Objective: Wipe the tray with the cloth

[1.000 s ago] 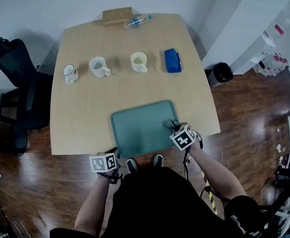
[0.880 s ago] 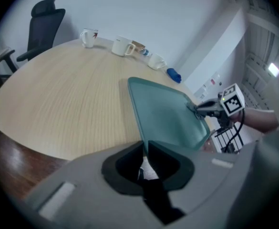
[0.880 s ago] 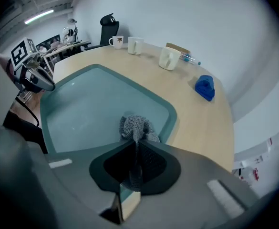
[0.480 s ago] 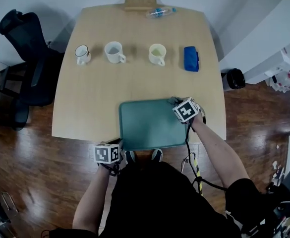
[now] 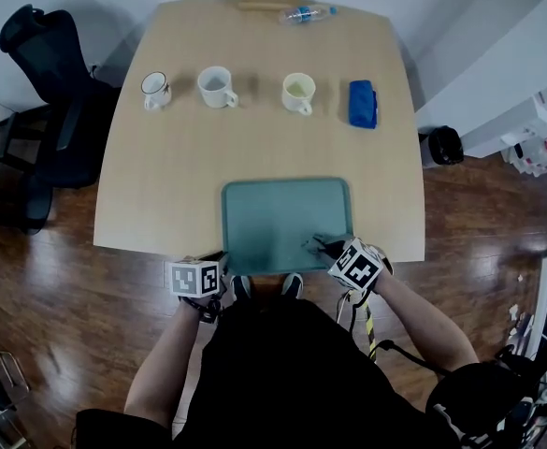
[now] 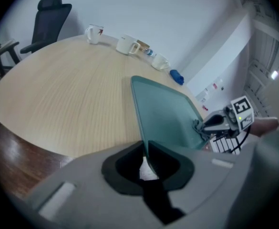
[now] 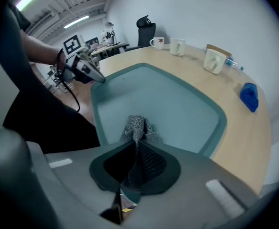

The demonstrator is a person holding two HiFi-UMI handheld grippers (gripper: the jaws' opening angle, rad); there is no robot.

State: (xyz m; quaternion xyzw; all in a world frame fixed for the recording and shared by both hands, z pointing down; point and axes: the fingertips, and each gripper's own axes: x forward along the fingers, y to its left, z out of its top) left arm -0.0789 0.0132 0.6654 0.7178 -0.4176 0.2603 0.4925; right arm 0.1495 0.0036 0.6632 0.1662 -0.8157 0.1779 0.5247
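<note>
Jaws of the left gripper pinch the near left corner of the tray at the surface edge; the right gripper clamps the cloth, which rests on the tray's near right part.

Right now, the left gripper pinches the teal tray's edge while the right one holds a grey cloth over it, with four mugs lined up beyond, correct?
Only three mugs stand beyond the tray, as the head view shows; the fourth thing in that row is a blue object. The rest holds.

three mugs and a blue object line the table; office chair beside.
</note>
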